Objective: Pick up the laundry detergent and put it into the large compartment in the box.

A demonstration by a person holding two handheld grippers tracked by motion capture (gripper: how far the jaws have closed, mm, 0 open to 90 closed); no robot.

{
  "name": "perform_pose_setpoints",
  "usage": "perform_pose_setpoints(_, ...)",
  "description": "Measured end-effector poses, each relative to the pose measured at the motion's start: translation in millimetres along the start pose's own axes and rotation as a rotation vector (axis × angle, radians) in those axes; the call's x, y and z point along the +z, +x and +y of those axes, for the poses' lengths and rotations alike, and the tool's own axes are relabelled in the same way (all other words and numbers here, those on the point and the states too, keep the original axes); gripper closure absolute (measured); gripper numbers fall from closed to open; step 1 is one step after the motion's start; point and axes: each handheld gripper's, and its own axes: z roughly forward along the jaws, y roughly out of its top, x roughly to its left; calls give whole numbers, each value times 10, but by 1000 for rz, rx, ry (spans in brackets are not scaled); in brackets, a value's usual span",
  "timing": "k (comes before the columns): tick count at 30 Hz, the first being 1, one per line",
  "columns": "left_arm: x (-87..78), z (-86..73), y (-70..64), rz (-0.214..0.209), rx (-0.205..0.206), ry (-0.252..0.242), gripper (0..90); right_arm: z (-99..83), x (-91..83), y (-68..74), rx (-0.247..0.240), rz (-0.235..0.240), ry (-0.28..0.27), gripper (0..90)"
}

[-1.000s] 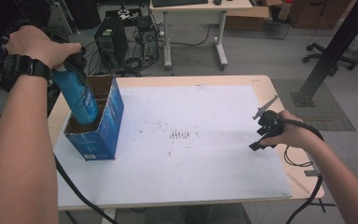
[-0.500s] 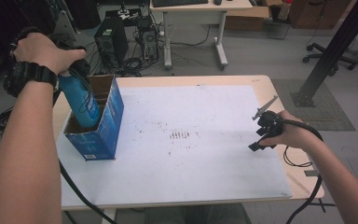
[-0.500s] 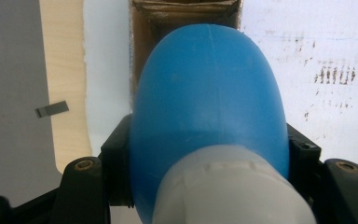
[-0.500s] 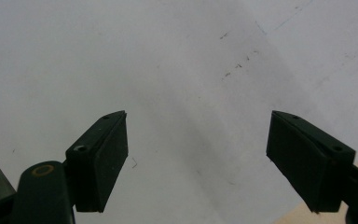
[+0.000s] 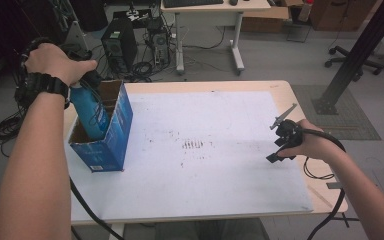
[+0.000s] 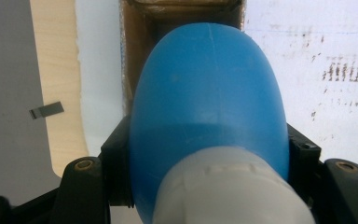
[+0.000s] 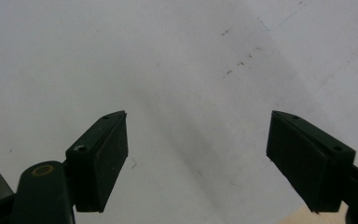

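Note:
A blue bottle [image 5: 88, 113] with a pale cap end stands tilted, its lower part inside an open blue cardboard box [image 5: 116, 134] at the table's left edge. My left gripper [image 5: 87, 81], mostly under the hand, is shut on the bottle. In the left gripper view the bottle [image 6: 209, 84] sits between both black jaws, pointing down into the brown inside of the box [image 6: 142, 28]. My right gripper [image 5: 279, 148] rests low over the white sheet at the table's right side. In its own view the right gripper [image 7: 198, 154] is open with nothing between its fingers.
A white sheet [image 5: 205, 150] with dark smudges covers most of the wooden table [image 5: 300, 107]. Behind the table are a computer tower [image 5: 115, 40], floor cables and a desk [image 5: 210, 10]. A black post [image 5: 355, 55] stands at the right.
My left hand has lowered the blue bottle deeper into the box. The right gripper has stayed in place, open.

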Motion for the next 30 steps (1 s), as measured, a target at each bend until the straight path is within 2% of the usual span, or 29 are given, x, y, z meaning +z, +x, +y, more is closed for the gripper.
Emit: perform_pose_setpoints(30, 335, 2, 37, 3, -1, 49, 374, 0, 29, 11, -1, -1, 7, 208)
